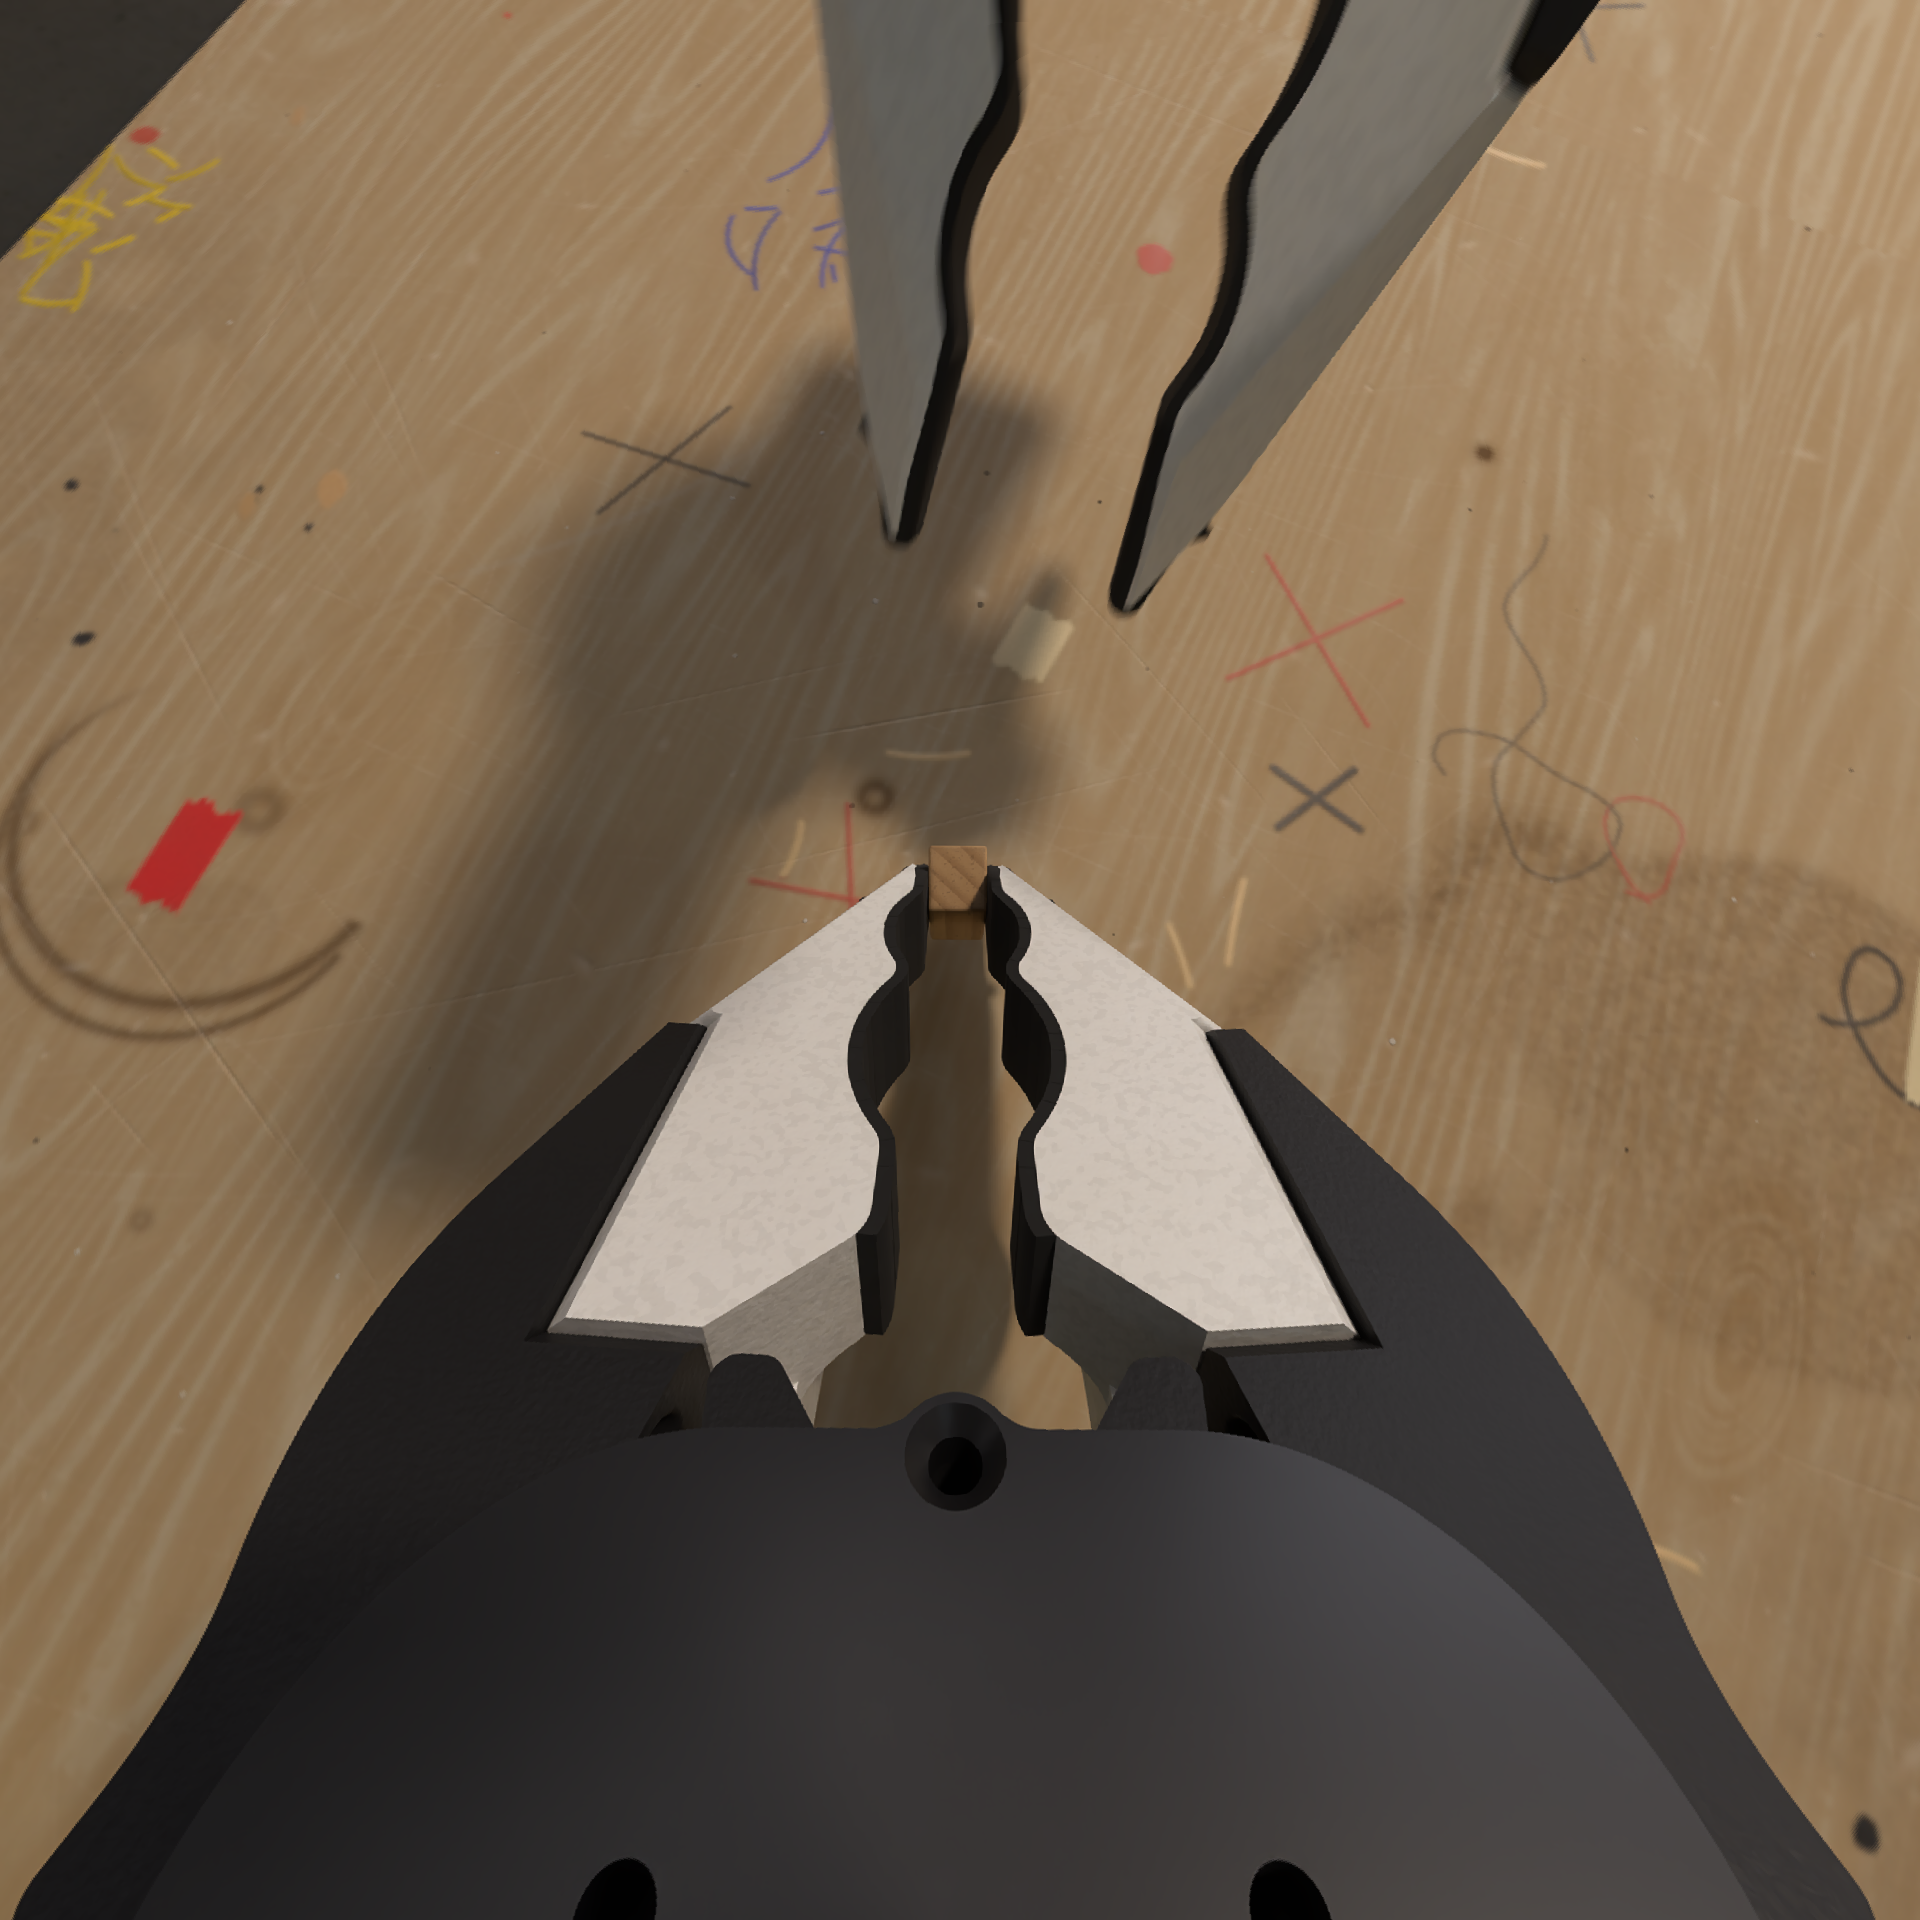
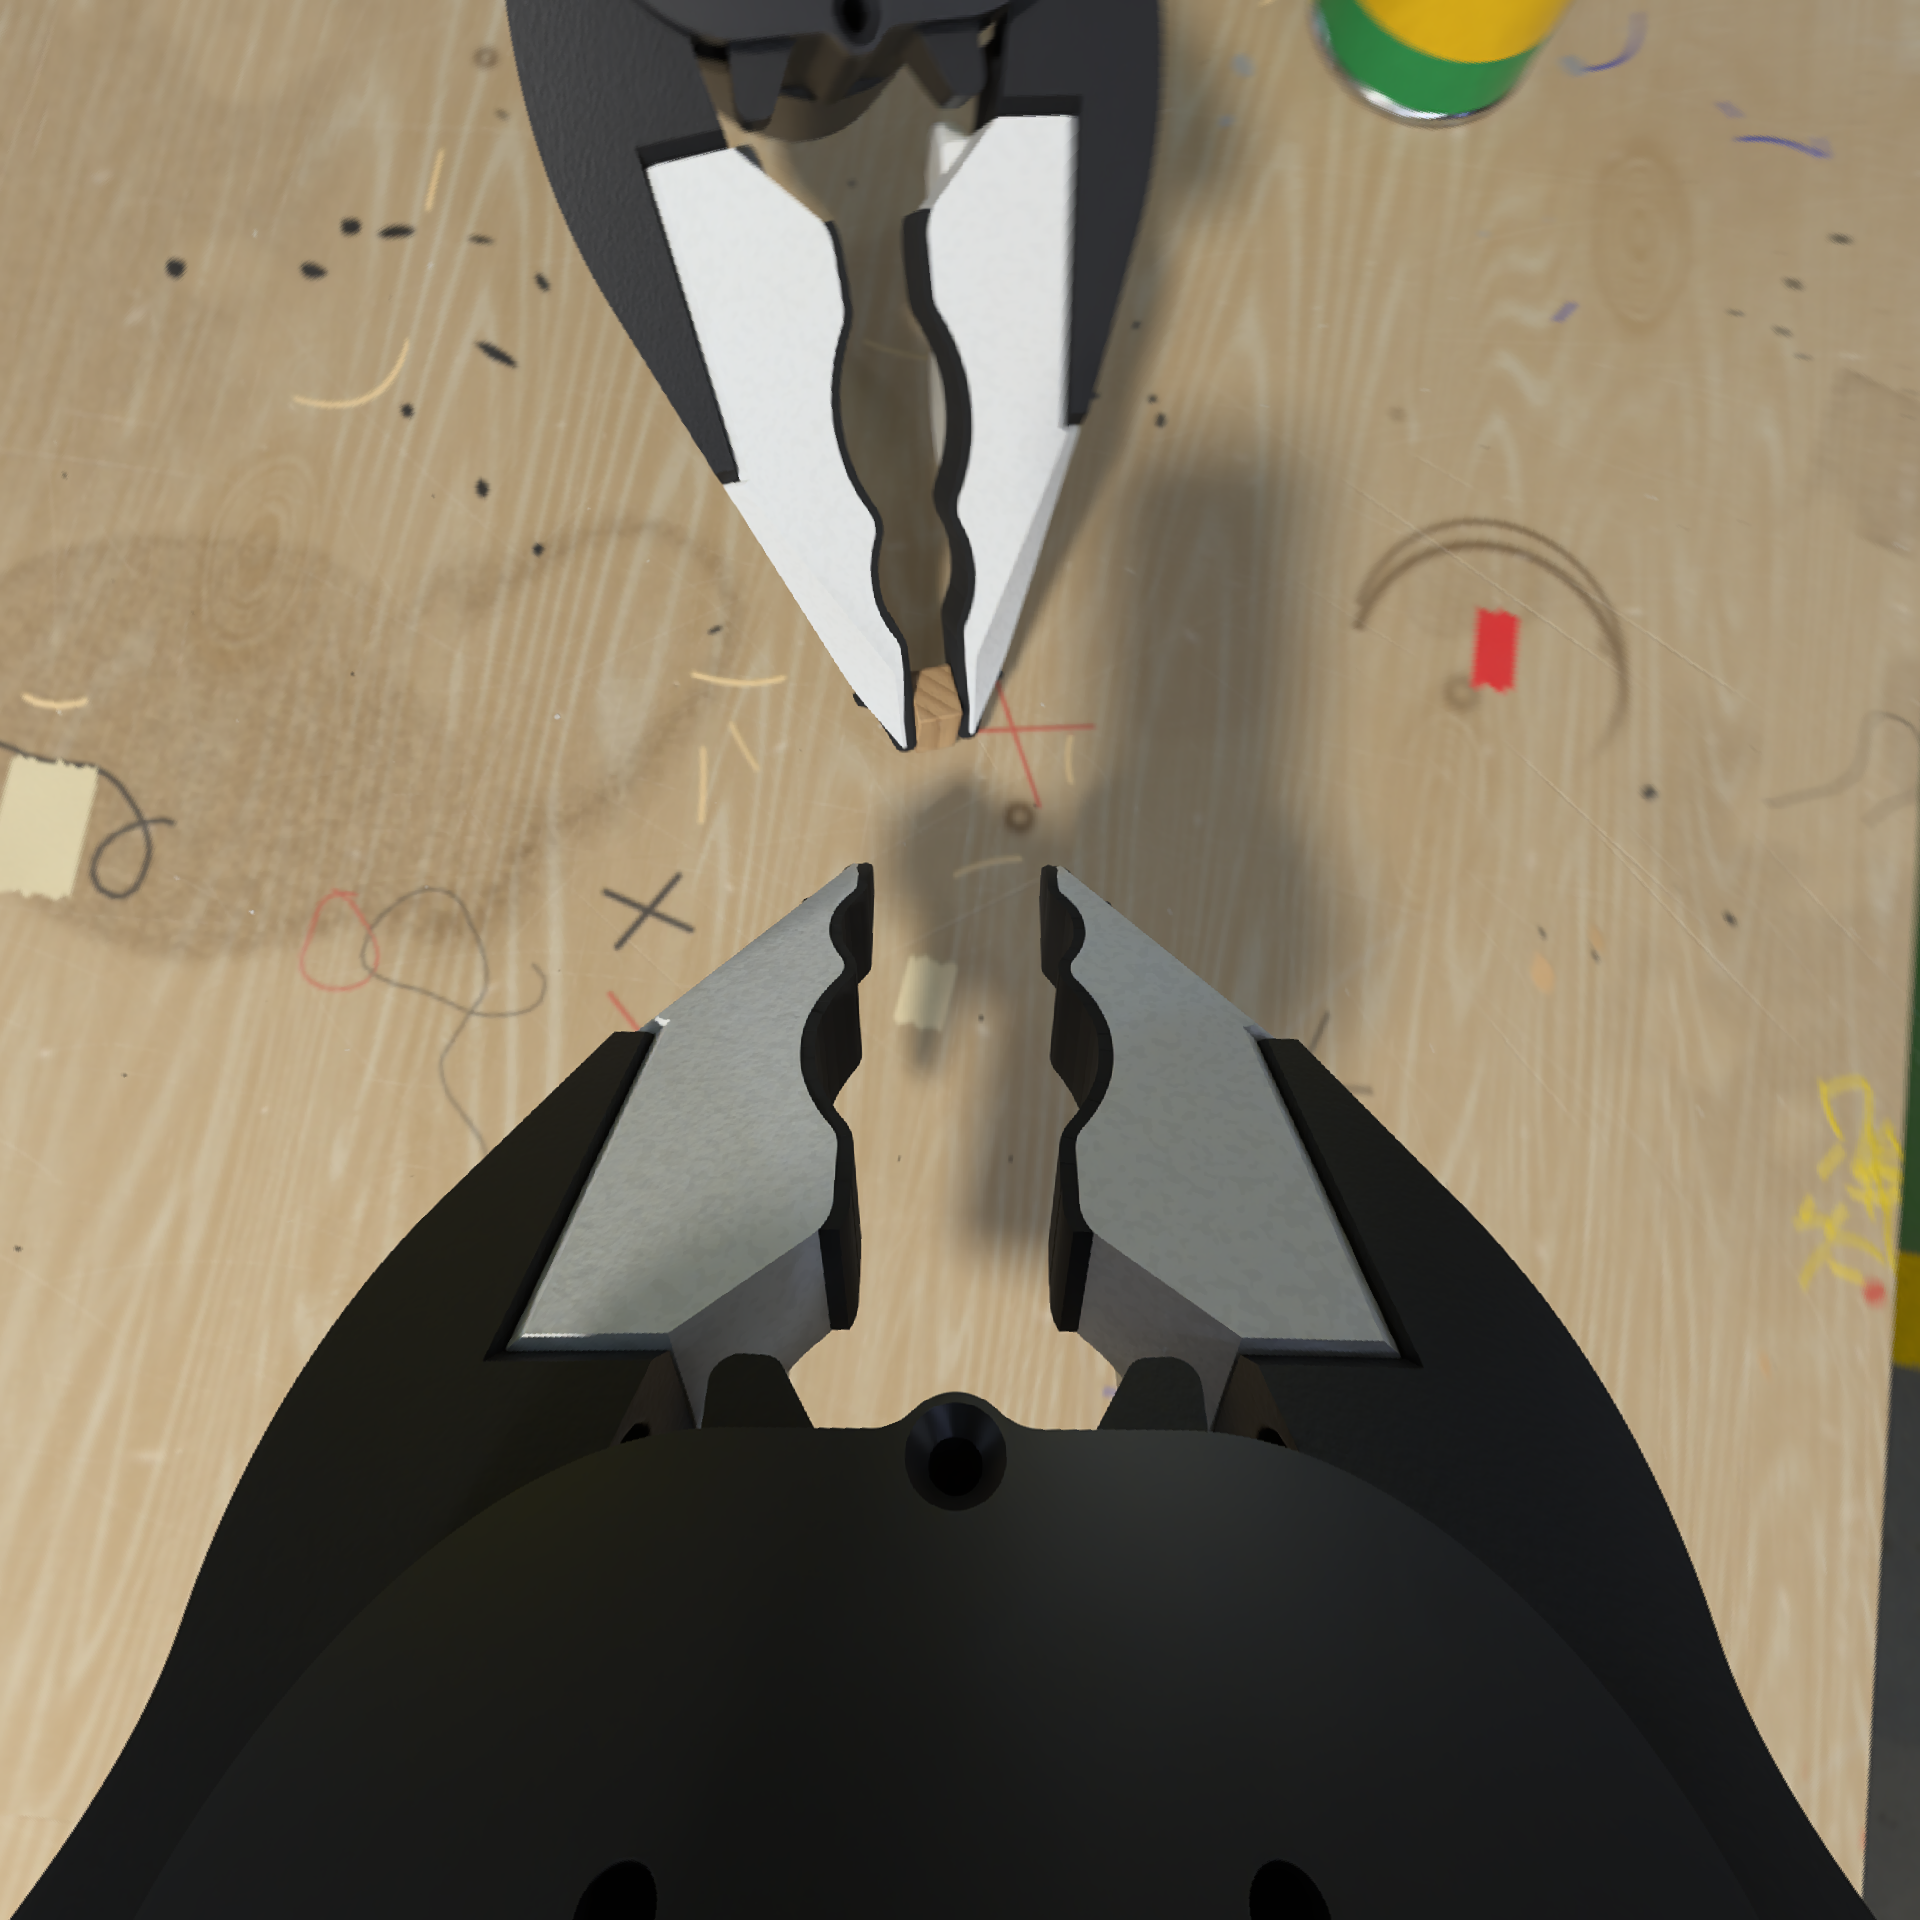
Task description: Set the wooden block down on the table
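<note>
Wooden block [image 1: 957, 878] pinched at the very tips of the left gripper [image 1: 956, 883], held above the table [image 1: 416, 1039], just beside a red cross mark [image 1: 821, 883]. Right gripper [image 2: 956, 883] spread and empty, facing it from the far side. Scrap of pale tape [image 1: 1032, 641] lay between the two. Best lowered straight, kept level, released only on contact, then backed off cleanly.
</note>
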Motion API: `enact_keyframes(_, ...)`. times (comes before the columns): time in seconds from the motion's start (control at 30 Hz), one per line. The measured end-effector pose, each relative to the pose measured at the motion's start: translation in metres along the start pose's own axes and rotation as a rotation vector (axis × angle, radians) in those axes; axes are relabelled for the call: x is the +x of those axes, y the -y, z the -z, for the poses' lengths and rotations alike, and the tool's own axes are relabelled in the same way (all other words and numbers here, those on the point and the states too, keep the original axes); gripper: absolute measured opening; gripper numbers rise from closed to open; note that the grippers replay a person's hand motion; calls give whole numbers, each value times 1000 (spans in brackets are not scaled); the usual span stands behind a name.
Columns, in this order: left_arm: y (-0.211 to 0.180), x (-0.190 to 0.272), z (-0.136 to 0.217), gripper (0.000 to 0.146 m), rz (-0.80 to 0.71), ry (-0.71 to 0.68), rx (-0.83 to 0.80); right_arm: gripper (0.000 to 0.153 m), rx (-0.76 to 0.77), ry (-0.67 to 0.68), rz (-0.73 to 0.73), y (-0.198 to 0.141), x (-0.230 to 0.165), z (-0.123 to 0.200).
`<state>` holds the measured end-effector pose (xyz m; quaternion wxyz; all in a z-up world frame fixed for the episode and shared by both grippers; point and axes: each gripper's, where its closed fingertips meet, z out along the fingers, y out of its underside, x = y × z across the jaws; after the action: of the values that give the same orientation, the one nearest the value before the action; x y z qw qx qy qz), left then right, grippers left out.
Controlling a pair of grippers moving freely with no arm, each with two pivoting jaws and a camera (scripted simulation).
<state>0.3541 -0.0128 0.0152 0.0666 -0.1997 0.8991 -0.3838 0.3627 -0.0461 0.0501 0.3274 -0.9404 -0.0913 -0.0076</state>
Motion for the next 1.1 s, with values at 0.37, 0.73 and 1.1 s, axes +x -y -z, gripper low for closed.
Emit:
enact_keyframes(0.37,-1,-4,1,10,121,166,3,26,25,-218,-164,-28,-17,41)
enact_keyframes(0.73,2,-5,6,24,205,206,59,33,104,-335,-340,-41,-32,59)
enact_keyframes(1.1,8,-3,10,27,209,161,133,32,57,-376,-392,-59,-49,49)
